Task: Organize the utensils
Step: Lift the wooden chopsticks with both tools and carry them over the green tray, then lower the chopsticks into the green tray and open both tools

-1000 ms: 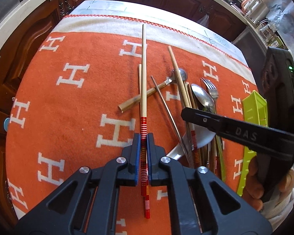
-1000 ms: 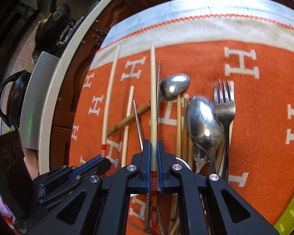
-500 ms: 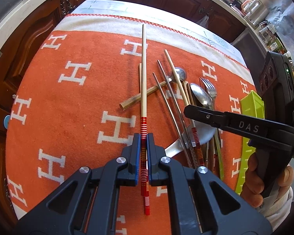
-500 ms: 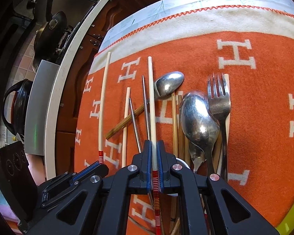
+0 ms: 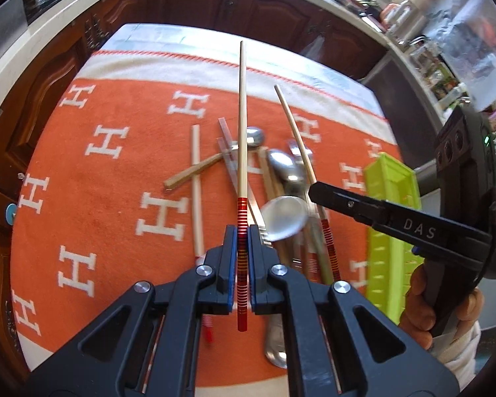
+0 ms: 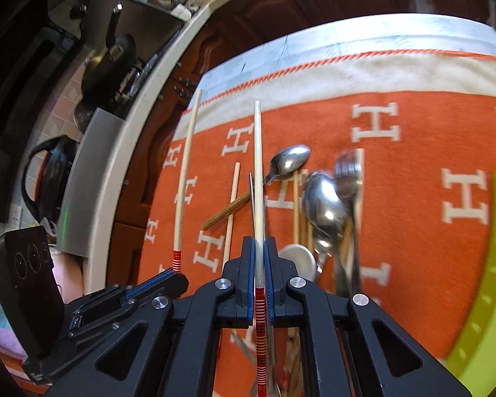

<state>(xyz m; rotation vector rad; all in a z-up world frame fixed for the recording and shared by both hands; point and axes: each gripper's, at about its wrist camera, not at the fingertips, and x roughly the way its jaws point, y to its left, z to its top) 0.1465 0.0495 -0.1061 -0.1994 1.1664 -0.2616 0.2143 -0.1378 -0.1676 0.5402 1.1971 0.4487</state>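
Note:
My left gripper is shut on a pale chopstick with a red-striped end, held above the orange cloth. My right gripper is shut on a matching red-striped chopstick; it shows in the left wrist view slanting out of the right gripper's fingers. Below lie several utensils in a pile: spoons, a fork, a small spoon, plain chopsticks and a brown chopstick. The left-held chopstick also shows in the right wrist view.
A lime-green tray stands on the right of the orange H-pattern cloth, also at the right edge of the right wrist view. Dark wooden cabinets and a pale counter edge ring the table. A pan and kettle sit far left.
Both grippers have lifted and shifted right with their chopsticks. The right-held chopstick has come up out of the utensil pile. The view is blurred by motion.

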